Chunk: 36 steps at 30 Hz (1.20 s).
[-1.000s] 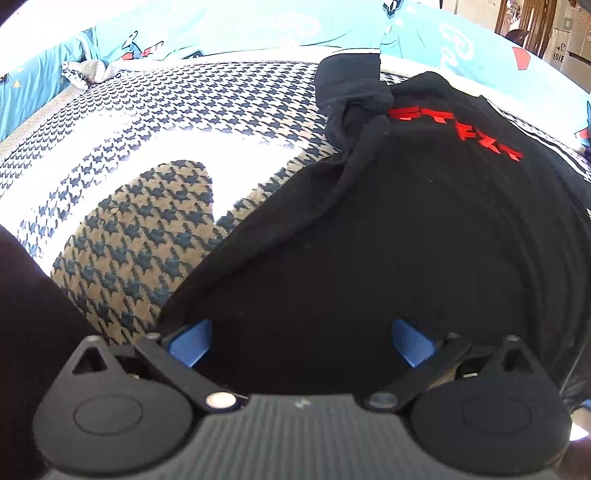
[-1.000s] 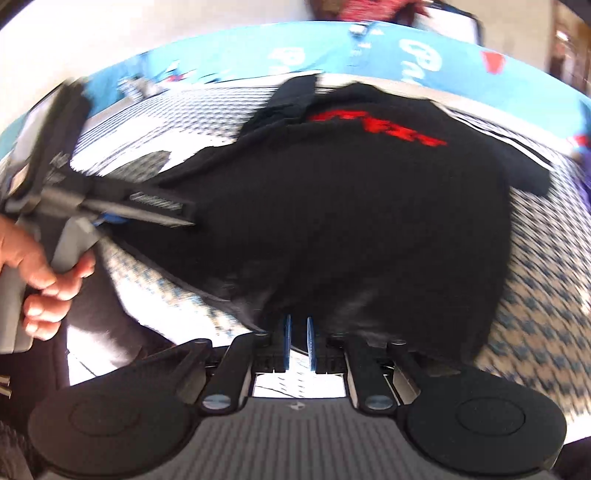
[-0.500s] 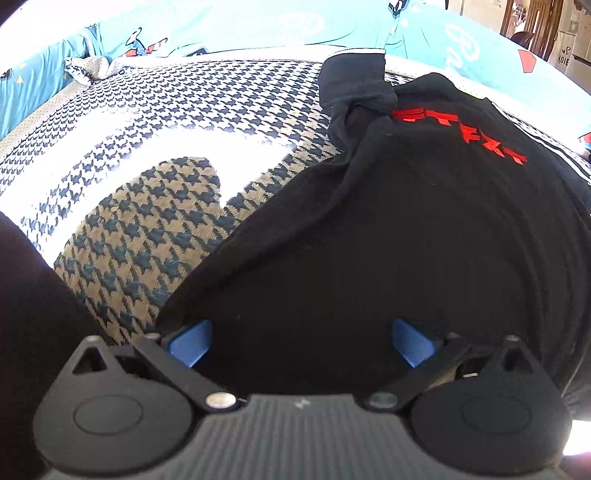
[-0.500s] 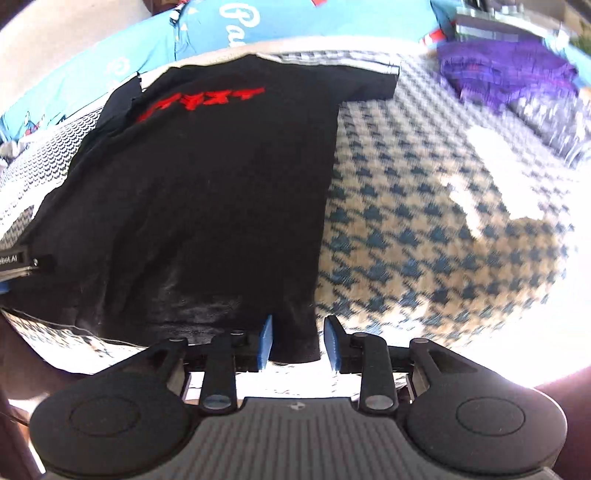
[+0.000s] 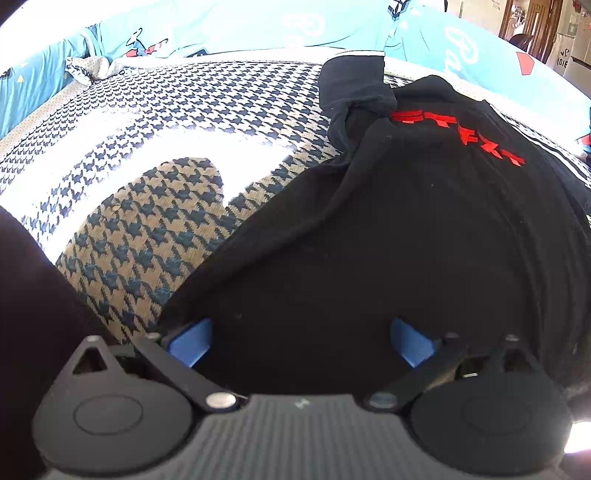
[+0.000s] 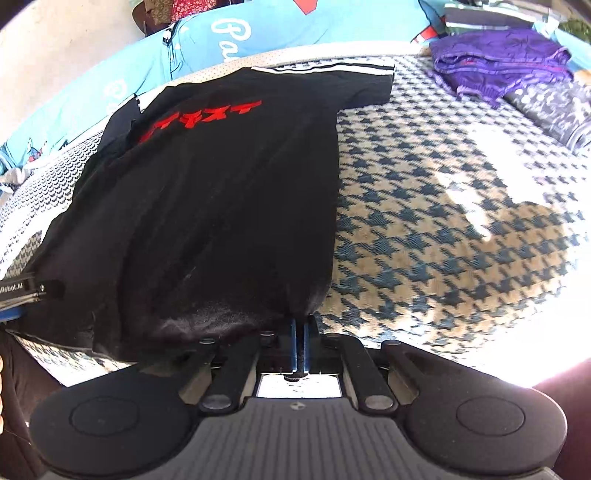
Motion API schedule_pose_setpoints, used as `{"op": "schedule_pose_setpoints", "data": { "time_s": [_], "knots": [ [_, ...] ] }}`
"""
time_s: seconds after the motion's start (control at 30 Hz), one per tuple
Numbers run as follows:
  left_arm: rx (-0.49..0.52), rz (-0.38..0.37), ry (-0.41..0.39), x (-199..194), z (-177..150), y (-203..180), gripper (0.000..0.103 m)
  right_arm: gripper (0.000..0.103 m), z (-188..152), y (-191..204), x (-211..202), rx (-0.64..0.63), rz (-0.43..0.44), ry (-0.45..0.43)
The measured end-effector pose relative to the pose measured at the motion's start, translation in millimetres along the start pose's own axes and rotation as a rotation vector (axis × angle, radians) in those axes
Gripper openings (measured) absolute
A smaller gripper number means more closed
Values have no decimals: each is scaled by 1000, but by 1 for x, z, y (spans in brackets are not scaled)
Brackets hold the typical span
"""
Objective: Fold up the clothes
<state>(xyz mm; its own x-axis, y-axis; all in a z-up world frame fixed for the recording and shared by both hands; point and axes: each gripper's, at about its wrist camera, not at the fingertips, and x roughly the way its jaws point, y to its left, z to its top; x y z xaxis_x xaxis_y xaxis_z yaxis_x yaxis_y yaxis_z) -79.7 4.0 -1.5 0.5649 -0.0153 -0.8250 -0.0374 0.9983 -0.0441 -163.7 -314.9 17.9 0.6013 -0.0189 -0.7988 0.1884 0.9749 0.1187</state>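
A black T-shirt (image 6: 229, 192) with red lettering and white-striped sleeves lies spread flat on a houndstooth bed cover (image 6: 443, 229). My right gripper (image 6: 300, 332) is shut on the shirt's near right hem corner. In the left wrist view the same T-shirt (image 5: 388, 240) fills the right half, with one sleeve bunched near the collar. My left gripper (image 5: 301, 343) stands open at the shirt's near left hem, with black cloth lying between its blue pads (image 5: 190, 341). The left gripper's tip (image 6: 26, 290) also shows at the left edge of the right wrist view.
Purple clothes (image 6: 498, 62) and a grey patterned garment (image 6: 546, 107) lie at the back right of the bed. Blue printed bedding (image 6: 240, 33) lines the far side. A person's dark clothing (image 5: 26, 314) fills the near left corner.
The right gripper, half open around the hem corner half a second ago, has shut on it. Its view swung right during the past second. The left gripper stayed open and nearly still.
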Motion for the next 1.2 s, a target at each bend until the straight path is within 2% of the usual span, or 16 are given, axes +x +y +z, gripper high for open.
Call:
{"op": "schedule_pose_setpoints", "data": {
  "time_s": [0.17,0.27,0.5,0.53,0.6,0.77,0.9,1.2],
  "knots": [
    [6,-20,16,-3,-4,-3,103,1,1,4,-24,-92,-74,-4],
    [47,-12,31,-4,-12,-10,103,0,1,-5,-25,-76,-103,46],
    [76,-31,59,-6,-20,-14,103,2,3,-11,-27,-10,-125,27],
    [68,-44,56,-8,-19,-13,103,5,4,-10,-27,-6,-124,20],
    [54,-76,33,-12,-18,-11,103,9,8,-8,-28,-2,-98,-1],
    [60,-58,-7,-16,-8,-14,103,23,21,8,-14,-44,-34,-14],
    [17,-56,-6,-11,1,-8,103,28,31,22,-1,-86,15,-17],
    [10,-47,-42,2,36,-9,103,39,47,54,26,-176,115,-25]
  ]
}}
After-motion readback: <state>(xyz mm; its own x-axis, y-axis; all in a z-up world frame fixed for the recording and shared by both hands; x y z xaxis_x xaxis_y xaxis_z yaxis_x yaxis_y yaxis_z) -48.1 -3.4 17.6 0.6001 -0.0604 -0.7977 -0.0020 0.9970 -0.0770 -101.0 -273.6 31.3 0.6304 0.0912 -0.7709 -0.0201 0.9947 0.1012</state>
